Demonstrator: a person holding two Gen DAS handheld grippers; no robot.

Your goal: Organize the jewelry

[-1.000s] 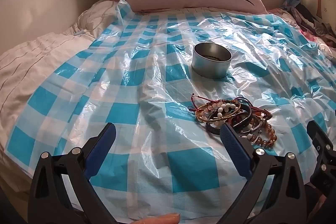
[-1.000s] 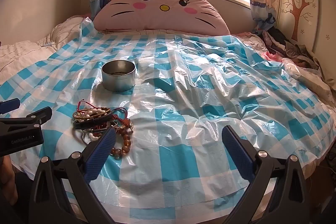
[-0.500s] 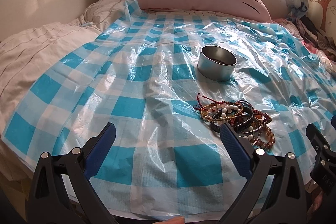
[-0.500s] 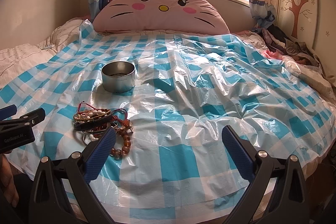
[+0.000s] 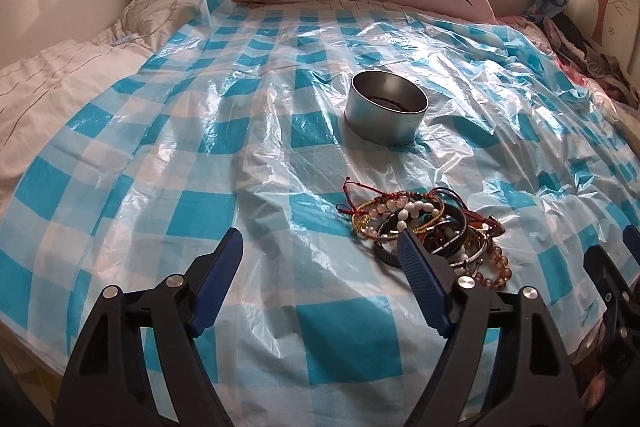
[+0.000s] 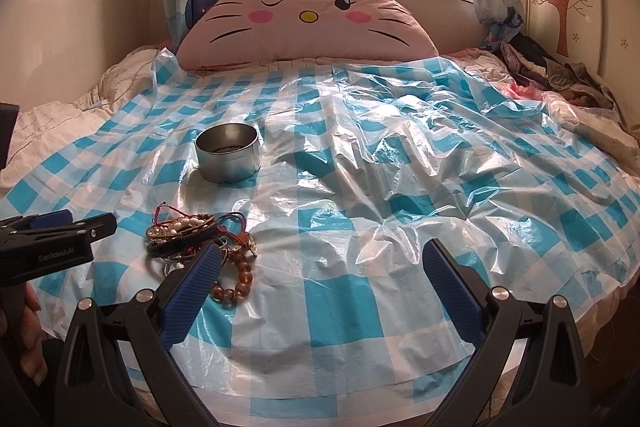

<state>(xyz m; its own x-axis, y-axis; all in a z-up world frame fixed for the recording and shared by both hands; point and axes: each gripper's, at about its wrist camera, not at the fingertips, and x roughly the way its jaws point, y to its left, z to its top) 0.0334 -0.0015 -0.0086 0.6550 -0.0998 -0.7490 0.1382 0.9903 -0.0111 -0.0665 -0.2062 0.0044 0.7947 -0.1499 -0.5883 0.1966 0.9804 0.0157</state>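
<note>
A tangled pile of bracelets (image 5: 424, 223) with bead, cord and dark bands lies on a blue-and-white checked plastic sheet (image 5: 192, 147) over a bed. It also shows in the right wrist view (image 6: 192, 235). A round metal tin (image 5: 386, 113) stands open behind the pile, with something dark at its bottom; the right wrist view shows the tin (image 6: 227, 151) too. My left gripper (image 5: 320, 247) is open and empty, its right finger just in front of the pile. My right gripper (image 6: 320, 259) is open and empty, its left finger beside the pile.
A pink cat-face cushion (image 6: 308, 23) leans at the head of the bed under a window. White bedding (image 5: 60, 75) lies to the left. Crumpled clothes (image 6: 560, 75) sit at the far right. The sheet's front edge hangs over the bed edge.
The left gripper has moved forward and a little right, closer to the bracelet pile and tin. The right gripper has tilted up a little and barely shifted. Both stay open.
</note>
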